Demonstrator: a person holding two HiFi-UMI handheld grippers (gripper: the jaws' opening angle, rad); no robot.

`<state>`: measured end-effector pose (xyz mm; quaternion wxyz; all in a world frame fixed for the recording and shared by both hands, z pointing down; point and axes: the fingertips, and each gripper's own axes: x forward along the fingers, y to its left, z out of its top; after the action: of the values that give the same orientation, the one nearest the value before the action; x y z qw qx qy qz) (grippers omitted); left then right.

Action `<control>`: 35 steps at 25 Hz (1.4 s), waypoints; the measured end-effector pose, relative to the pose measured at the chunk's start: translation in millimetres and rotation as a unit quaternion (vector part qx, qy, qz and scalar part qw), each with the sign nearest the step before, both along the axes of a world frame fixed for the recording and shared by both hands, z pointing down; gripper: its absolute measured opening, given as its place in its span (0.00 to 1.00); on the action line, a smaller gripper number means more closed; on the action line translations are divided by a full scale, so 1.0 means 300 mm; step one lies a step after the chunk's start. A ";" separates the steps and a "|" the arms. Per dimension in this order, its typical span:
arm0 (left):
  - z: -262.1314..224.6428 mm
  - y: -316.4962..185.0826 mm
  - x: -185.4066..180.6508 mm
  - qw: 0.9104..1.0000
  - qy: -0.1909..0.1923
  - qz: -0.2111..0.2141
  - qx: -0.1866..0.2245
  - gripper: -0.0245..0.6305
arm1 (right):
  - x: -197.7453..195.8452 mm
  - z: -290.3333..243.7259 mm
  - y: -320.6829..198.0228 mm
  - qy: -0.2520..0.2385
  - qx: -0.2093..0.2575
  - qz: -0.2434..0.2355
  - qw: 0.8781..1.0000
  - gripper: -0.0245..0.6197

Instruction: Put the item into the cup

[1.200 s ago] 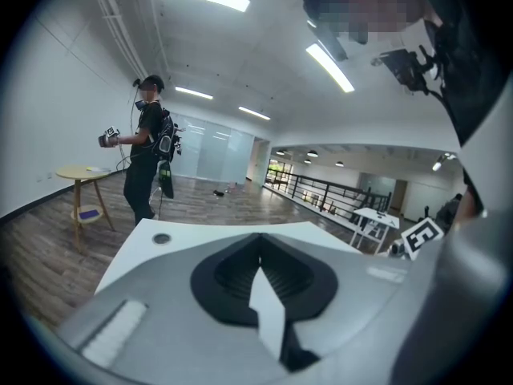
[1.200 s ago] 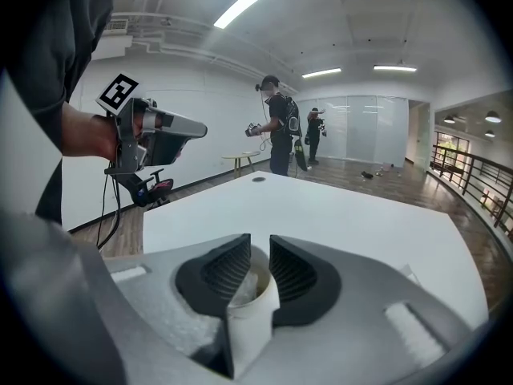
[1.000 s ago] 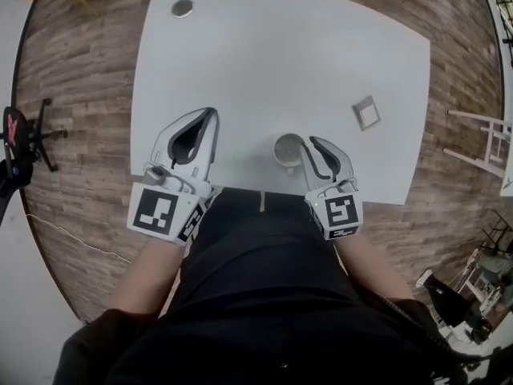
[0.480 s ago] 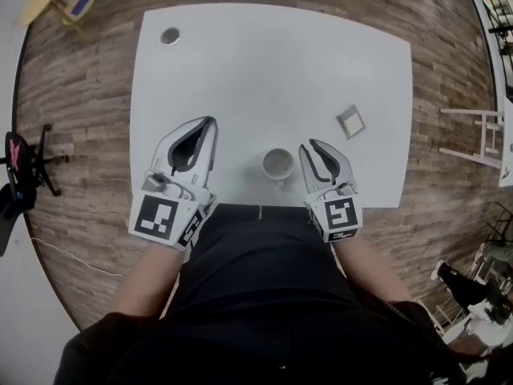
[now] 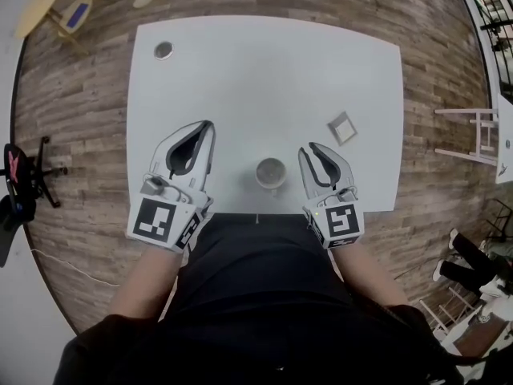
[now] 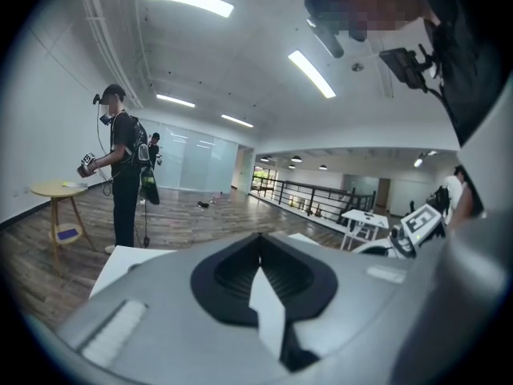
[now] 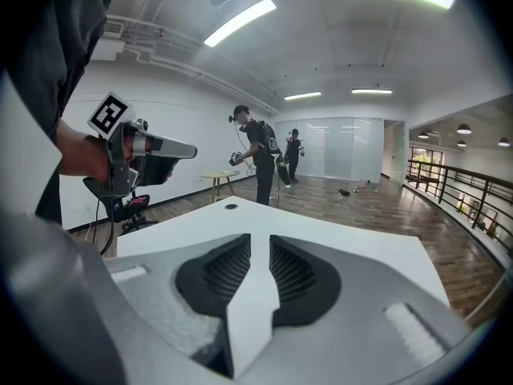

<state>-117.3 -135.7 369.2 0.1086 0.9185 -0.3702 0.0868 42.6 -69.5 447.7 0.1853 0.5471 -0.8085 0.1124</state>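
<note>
Cup [image 5: 271, 173] | white table [image 5: 264, 79], wood floor [image 5: 80, 127] | left hand-held gripper [image 5: 210, 124] closed | right hand-held gripper [image 5: 310, 146] open

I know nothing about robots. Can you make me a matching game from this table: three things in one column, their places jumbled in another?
Things:
1. cup
2. flat square item
3. round grey cap

Places:
A. far left corner of the table
B. near edge, between the left gripper and the right gripper
C. right part, beyond the right gripper

Pairs: 1-B, 2-C, 3-A
</note>
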 end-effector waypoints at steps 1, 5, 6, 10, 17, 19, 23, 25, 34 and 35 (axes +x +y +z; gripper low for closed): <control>-0.003 -0.004 -0.001 1.000 0.000 -0.001 0.001 0.04 | 0.000 -0.006 -0.003 0.000 0.002 0.001 1.000 0.16; -0.022 -0.026 0.001 1.000 0.005 0.001 0.010 0.04 | 0.026 -0.005 -0.014 0.001 0.003 0.015 1.000 0.16; -0.027 -0.033 -0.001 1.000 0.006 0.003 0.013 0.04 | 0.029 -0.007 -0.016 0.001 0.004 0.017 1.000 0.16; -0.046 -0.053 -0.026 1.000 0.008 0.000 0.024 0.04 | 0.036 -0.030 -0.013 0.003 0.013 0.021 1.000 0.16; -0.083 -0.065 0.015 0.999 0.017 0.008 0.043 0.04 | 0.099 -0.079 -0.006 0.008 0.035 0.042 0.998 0.16; -0.091 -0.064 0.025 0.999 0.019 0.009 0.046 0.04 | 0.115 -0.087 -0.003 0.009 0.038 0.046 0.998 0.16; -0.096 -0.054 0.047 0.998 0.024 0.011 0.050 0.04 | 0.152 -0.098 0.008 0.015 0.045 0.054 0.997 0.16; -0.098 -0.050 0.054 0.998 0.027 0.008 0.050 0.04 | 0.168 -0.103 0.012 0.015 0.048 0.058 0.997 0.16; -0.151 -0.021 0.057 0.997 0.023 -0.002 0.073 0.04 | 0.209 -0.143 0.012 0.013 0.074 0.062 0.995 0.16; -0.159 -0.018 0.058 0.997 0.022 -0.002 0.076 0.04 | 0.215 -0.149 0.010 0.012 0.077 0.062 0.995 0.16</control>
<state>-99.8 -141.0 321.6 0.0473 0.9250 -0.3751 0.0377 107.1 -66.5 403.0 0.1451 0.6105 -0.7768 0.0542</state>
